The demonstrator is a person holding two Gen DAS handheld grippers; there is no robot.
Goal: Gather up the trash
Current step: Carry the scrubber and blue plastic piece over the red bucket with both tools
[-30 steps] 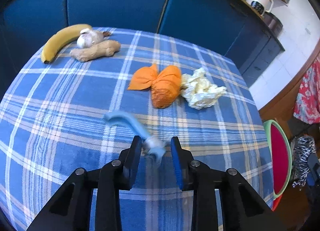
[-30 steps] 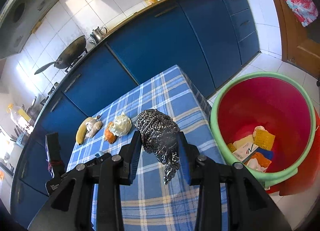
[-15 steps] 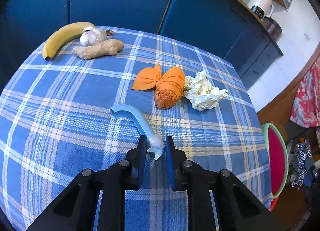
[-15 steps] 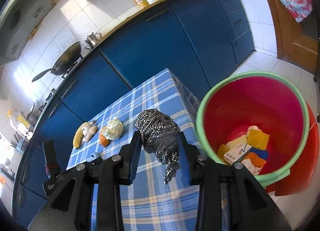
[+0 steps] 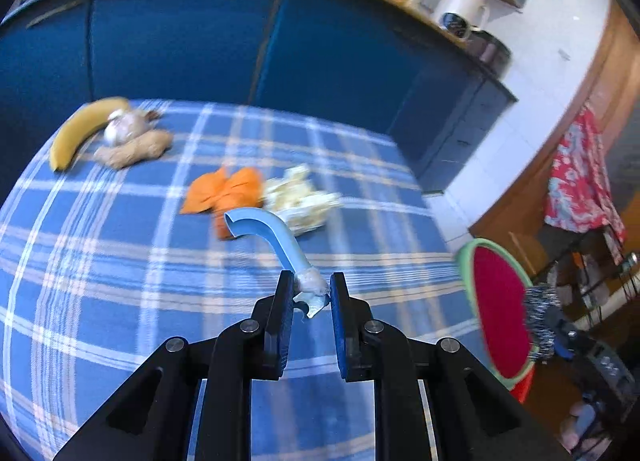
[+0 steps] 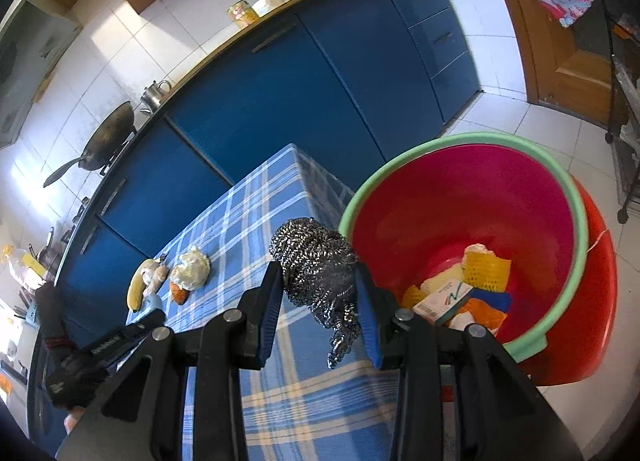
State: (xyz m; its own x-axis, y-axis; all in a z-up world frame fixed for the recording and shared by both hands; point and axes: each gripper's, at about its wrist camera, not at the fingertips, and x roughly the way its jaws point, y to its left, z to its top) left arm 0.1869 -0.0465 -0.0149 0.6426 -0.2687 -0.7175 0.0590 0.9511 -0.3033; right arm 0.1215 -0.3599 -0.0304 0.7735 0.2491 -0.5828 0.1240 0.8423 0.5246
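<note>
So the left hand-held gripper point(image 5: 310, 297) is clamped on a curved blue plastic piece point(image 5: 272, 239), held just over the checked surface point(image 5: 120, 261). Only the right view shows inside the red bin point(image 6: 460, 197), where trash lies; there the right hand-held gripper point(image 6: 320, 297) grips a steel scourer point(image 6: 316, 261).

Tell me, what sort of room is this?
Most likely a home kitchen: a dark wok and a metal kettle sit on the counter above long blue cabinets, by white wall tiles.
</note>
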